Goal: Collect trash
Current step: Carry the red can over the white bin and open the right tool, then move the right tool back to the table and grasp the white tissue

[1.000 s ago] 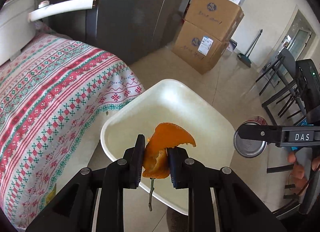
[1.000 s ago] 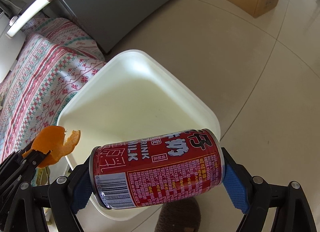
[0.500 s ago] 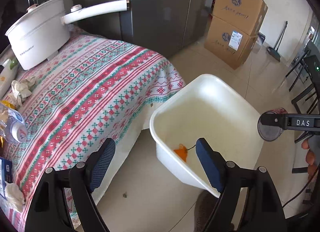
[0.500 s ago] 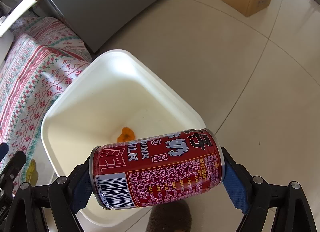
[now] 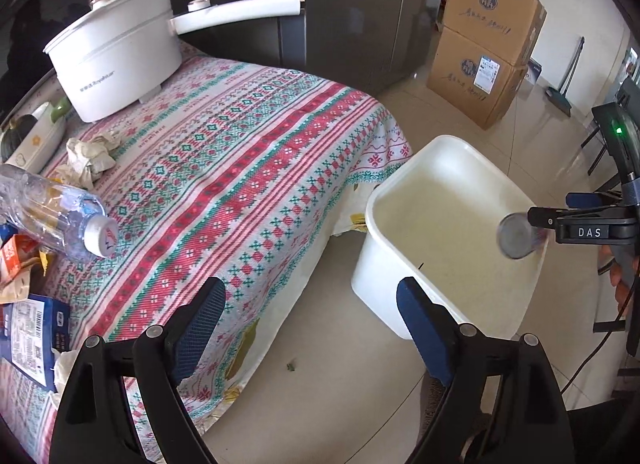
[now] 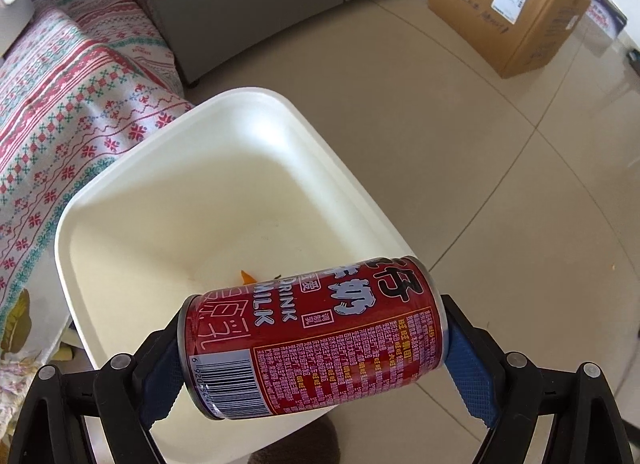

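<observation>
My left gripper (image 5: 308,296) hangs over the floor between the clothed table (image 5: 240,168) and the white bin (image 5: 372,200); its jaws are opening and nothing is between them. An orange peel (image 6: 246,276) lies on the bottom of the bin (image 6: 64,248), half hidden behind the can. My right gripper (image 6: 312,340) is shut on a red milk-drink can (image 6: 320,344), gripped end to end and tilted, above the bin's near corner. In the left wrist view the can's metal end (image 5: 514,236) shows over the bin's right rim.
On the table lie a crumpled paper (image 5: 88,152), a plastic bottle (image 5: 52,216), a blue carton (image 5: 32,328) and a white electric pot (image 5: 112,60). Stacked cardboard boxes (image 5: 484,60) stand on the tiled floor behind the bin. A grey fridge (image 5: 352,4) is behind the table.
My left gripper let go of the orange peel, which dropped into the bin, then opened wide and drew back toward the table. The right gripper rolled, tilting the can over the bin.
</observation>
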### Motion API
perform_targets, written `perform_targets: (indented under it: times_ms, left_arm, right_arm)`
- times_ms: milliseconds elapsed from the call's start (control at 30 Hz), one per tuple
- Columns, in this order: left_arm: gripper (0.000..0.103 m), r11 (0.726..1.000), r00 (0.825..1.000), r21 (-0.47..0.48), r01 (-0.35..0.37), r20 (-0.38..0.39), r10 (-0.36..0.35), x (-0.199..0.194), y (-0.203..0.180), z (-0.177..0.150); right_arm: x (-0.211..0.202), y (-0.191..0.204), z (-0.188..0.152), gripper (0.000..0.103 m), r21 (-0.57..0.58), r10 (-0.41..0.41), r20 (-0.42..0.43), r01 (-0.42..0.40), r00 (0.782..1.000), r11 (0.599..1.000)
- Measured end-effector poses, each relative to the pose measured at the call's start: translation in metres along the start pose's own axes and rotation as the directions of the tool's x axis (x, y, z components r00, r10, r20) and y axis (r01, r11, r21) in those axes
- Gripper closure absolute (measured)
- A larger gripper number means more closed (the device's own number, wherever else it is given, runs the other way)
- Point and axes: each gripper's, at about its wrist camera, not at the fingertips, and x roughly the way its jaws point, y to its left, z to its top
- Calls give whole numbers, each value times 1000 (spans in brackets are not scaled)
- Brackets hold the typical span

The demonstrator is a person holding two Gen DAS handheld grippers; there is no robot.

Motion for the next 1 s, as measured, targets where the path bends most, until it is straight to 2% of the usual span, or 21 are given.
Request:
perform_targets:
  times_ms: [100,400,767,1000]
  left_arm:
    - [13,1000,1000,-9,-9,4,9,-7,10,-3]
    - [12,998,999,-44,-36,16,37,-32,45,-17]
    - [12,989,996,-117,-88,15,90,-63,110,-43]
    - [12,972,991,-194,-132,10,137,-82,161,-65]
  right_arm:
    - [-7,9,-2,10,-56,-30,28,32,999,998]
    - [-31,33,-4,10,-97,4,79,4,997,995]
    - [-55,78,-4,10,-178,38,136,-14,990,984]
    - [-70,115,-5,10,-232,75,168,-35,983,972]
